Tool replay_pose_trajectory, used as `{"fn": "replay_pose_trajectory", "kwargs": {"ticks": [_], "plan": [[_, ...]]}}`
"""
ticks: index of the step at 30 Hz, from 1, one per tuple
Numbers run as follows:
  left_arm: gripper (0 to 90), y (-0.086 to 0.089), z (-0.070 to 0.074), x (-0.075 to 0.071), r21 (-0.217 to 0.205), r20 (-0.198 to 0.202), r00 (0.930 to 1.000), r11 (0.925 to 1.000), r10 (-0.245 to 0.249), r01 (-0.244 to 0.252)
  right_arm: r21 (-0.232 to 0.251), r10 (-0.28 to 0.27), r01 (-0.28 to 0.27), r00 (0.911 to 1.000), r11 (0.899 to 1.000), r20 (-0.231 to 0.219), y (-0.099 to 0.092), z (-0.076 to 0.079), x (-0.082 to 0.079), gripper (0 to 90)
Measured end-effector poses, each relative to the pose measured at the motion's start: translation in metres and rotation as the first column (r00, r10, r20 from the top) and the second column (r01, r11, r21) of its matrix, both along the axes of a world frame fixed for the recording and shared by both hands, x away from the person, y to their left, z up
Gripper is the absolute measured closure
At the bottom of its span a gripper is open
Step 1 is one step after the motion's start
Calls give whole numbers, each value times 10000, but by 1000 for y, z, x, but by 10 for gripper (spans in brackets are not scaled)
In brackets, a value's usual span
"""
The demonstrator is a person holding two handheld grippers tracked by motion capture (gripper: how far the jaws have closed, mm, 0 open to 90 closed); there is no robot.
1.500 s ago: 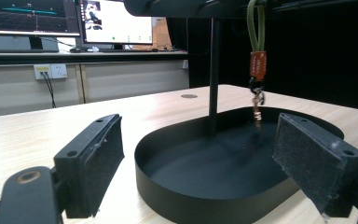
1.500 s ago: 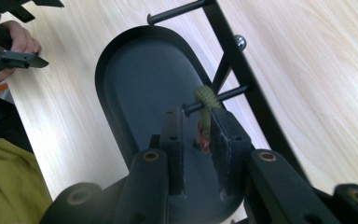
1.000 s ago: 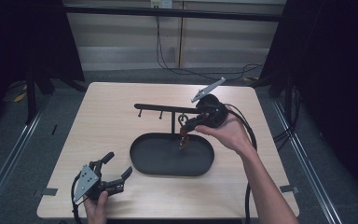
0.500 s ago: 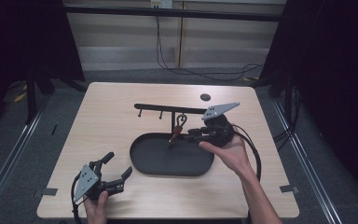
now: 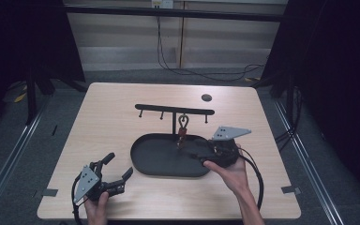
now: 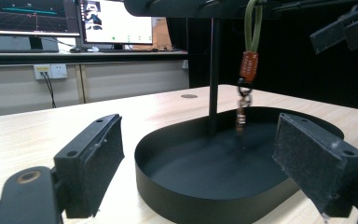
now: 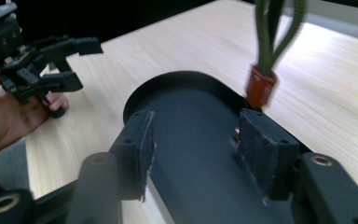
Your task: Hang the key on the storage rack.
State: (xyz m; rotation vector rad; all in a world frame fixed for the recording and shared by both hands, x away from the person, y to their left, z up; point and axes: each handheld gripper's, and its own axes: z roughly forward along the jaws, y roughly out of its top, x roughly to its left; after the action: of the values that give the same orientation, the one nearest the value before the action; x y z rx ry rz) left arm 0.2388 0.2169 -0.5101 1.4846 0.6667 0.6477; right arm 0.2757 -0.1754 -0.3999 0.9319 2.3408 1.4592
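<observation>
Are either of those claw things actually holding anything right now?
No. The right gripper has just been opening, its jaws apart beside the hanging keychain with nothing between them. The left gripper is open too.

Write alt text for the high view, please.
A keychain hangs from a black rack over an oval tray on a wooden table. The right gripper, jaws open, reaches over the tray; the left gripper rests open near the front edge.

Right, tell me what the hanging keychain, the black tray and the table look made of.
Keychain: olive woven cord loop, matte; orange-brown collar, perhaps leather or plastic; small shiny metal ring and key below.
Tray: thin black sheet, probably painted metal, with a satin sheen.
Table: pale wood-grain top, likely laminate.
</observation>
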Motion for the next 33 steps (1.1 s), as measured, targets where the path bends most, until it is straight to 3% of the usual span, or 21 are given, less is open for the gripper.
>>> {"fn": "replay_pose_trajectory", "kwargs": {"ticks": [5, 9, 14, 17, 18, 22, 29, 30, 33], "plan": [[156, 0, 0, 0, -8, 1, 10000, 10000, -2, 2, 744, -576, 564, 9982, 9956, 144, -11, -21, -9, 280], [156, 0, 0, 0, 28, 1, 10000, 10000, -8, 8, 1054, -1033, 1001, 9943, 9894, 249, -18, -34, -15, 151], [156, 0, 0, 0, -36, -17, 10000, 10000, 1, -1, 1490, -1688, 1616, 9850, 9755, 366, -27, -51, -27, 155], [156, 0, 0, 0, 0, -19, 10000, 10000, 0, 0, 1290, -2105, 2024, 9762, 9708, 529, -31, -64, -33, 153], [156, 0, 0, 0, -2, -19, 10000, 10000, -3, 3, 1301, -2291, 2193, 9712, 9669, 652, -33, -68, -35, 150], [156, 0, 0, 0, -49, -19, 10000, 10000, 11, -11, 1418, -3494, 3286, 9228, 9338, 1621, -35, -85, -47, 146], [157, 0, 0, 0, 23, 2, 10000, 10000, -2, 2, 2254, -4376, 3878, 8640, 8938, 2488, -39, -107, -60, 152], [156, 0, 0, 0, -33, -25, 10000, 10000, -12, 11, 2335, -4492, 3943, 8504, 8888, 2739, -39, -107, -62, 149], [156, 0, 0, 0, -66, -28, 10000, 10000, -2, 2, 2605, -4469, 3766, 8375, 8890, 3144, -39, -109, -66, 138]]}}
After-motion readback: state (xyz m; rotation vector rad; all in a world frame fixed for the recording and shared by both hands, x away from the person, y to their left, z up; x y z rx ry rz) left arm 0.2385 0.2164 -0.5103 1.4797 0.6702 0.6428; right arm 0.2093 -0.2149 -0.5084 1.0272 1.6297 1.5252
